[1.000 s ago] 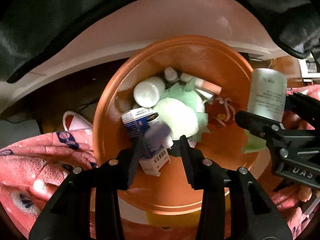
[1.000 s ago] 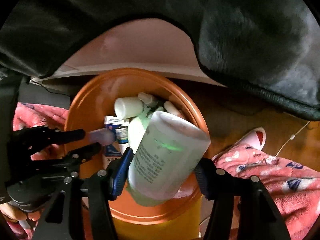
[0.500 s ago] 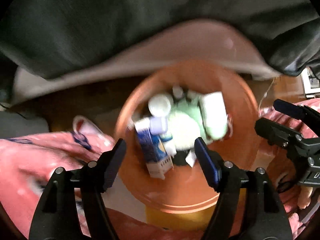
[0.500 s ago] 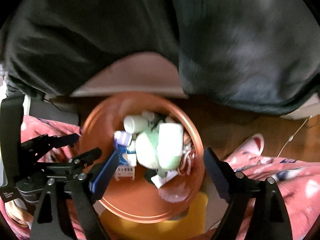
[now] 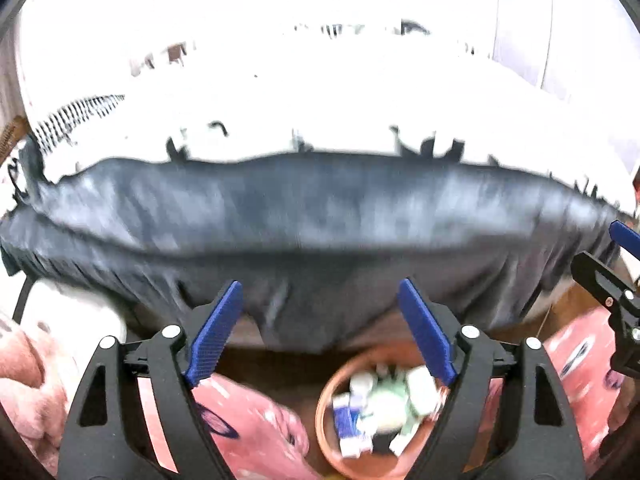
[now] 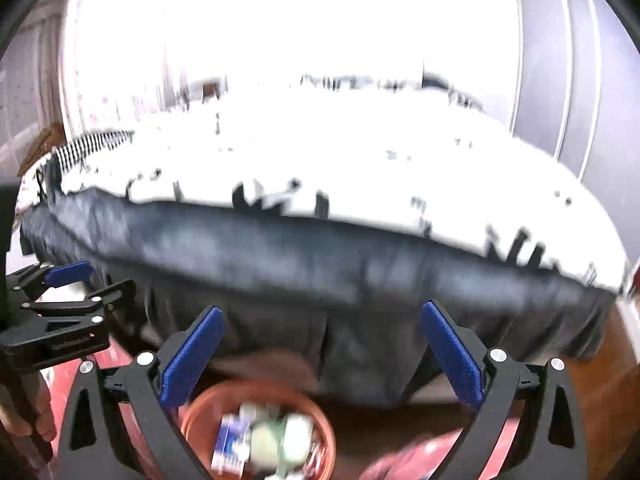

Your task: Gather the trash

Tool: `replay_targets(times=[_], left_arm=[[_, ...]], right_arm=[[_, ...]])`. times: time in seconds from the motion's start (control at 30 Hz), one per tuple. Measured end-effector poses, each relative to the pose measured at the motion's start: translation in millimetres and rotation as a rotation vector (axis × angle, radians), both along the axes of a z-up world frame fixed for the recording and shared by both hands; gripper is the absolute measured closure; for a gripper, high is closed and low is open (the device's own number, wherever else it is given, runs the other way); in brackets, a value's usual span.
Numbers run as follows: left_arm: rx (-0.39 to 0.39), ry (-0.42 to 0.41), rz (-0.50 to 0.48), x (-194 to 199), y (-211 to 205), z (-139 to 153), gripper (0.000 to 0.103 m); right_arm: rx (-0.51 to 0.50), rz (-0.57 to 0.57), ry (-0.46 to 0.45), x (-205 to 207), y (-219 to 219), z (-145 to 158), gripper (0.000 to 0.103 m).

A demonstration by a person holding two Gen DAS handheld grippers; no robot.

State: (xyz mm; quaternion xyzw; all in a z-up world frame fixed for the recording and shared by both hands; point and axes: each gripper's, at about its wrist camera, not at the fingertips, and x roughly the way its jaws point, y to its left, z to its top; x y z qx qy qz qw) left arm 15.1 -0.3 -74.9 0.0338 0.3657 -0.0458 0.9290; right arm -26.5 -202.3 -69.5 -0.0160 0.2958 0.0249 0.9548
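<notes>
A second ago both grippers hung right over the orange bin, the right one clamped on a pale green bottle and the left one nearly closed over the trash; now both views sit far higher and tip outward — the bin has shrunk to the bottom edge and the bottle lies inside it. The left gripper [image 5: 320, 332] grasps nothing, its blue pads [image 5: 216, 332] well apart and still spreading. The right gripper [image 6: 320, 356] is likewise released, its jaws widening with only air between them.

The orange bin [image 5: 326, 412] stands on the floor below and just ahead of the grippers, blurred by motion. In it lies a heap of trash [image 5: 384, 408]: a blue-and-white carton, white bottles, a pale green wad; finer detail cannot be told.

Behind the bin a dark blanket [image 5: 320, 216] drapes over the edge of a bed, whose top [image 6: 320, 160] is washed out to white by strong light. Pink patterned fabric [image 5: 248, 424] lies on either side of the bin, brown wooden floor [image 6: 600, 364] shows at the right, and a pale grey wall [image 6: 580, 60] rises beyond.
</notes>
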Motion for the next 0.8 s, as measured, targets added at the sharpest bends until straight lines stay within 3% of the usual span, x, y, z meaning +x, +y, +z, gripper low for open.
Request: replay_targets(times=[0.07,0.17,0.33,0.8], left_arm=[[-0.013,-0.079,0.007,-6,3,30,0.014],[-0.017,-0.193,0.028,-15,4,68,0.013],[-0.082,-0.274,0.043,-24,9,102,0.012],[-0.102,-0.297,0.063,-38,7,108,0.012]], right_arm=[[0.0,0.0,-0.08,-4,0,30,0.006],[0.013,-0.004,-0.172,-7,1,64,0.005],[0.027,-0.016,-0.246,-14,5,91,0.005],[0.017,-0.025,-0.269,-27,9,97,0.005]])
